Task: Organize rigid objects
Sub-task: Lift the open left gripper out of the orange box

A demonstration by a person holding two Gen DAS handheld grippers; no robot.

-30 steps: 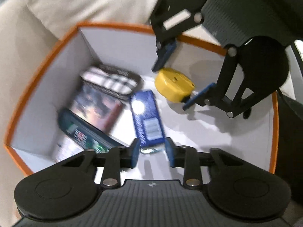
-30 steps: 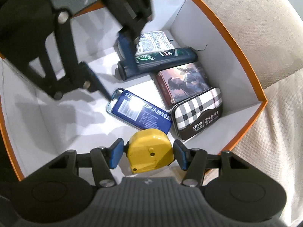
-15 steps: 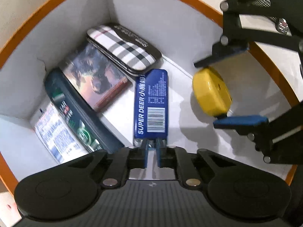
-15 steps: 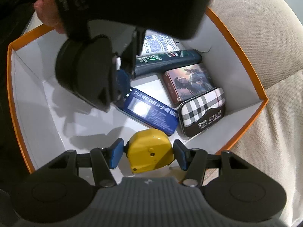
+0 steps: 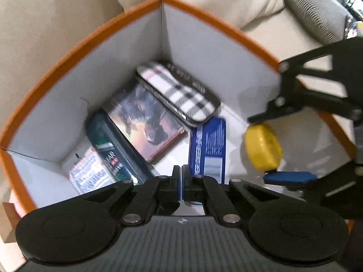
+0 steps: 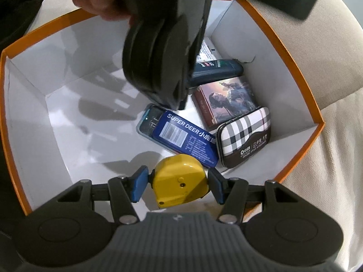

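Inside the orange-rimmed white box [image 6: 295,52], which sits on beige upholstery [image 6: 335,149], the right gripper [image 6: 178,184] stands at the bottom centre of the right wrist view with its blue pads set on either side of a yellow tape measure [image 6: 180,181], pressing on its flanks just above the box floor. In the left wrist view the same yellow tape measure [image 5: 263,150] appears at the right edge, caught between the two blue pads of the right gripper [image 5: 272,146]. The left gripper [image 5: 181,176] occupies the lower centre of that view, its jaws brought fully together with nothing between them, hanging over the near end of a blue tin [image 5: 207,149] lettered SUPER DEER. That blue tin [image 6: 181,136] lies flat in the middle of the floor in the right wrist view, its far end touching a plaid-patterned case [image 6: 244,136] that lies along the right wall. Just above the case is a box with a painted picture on its lid [image 6: 226,100], and beyond it a dark green bottle [image 6: 217,71] lying on its side, then a white printed packet [image 6: 206,49] in the far corner. A bare hand [image 6: 99,2] at the top of the right wrist view grips the left gripper's dark body, which blocks much of the box's upper middle.
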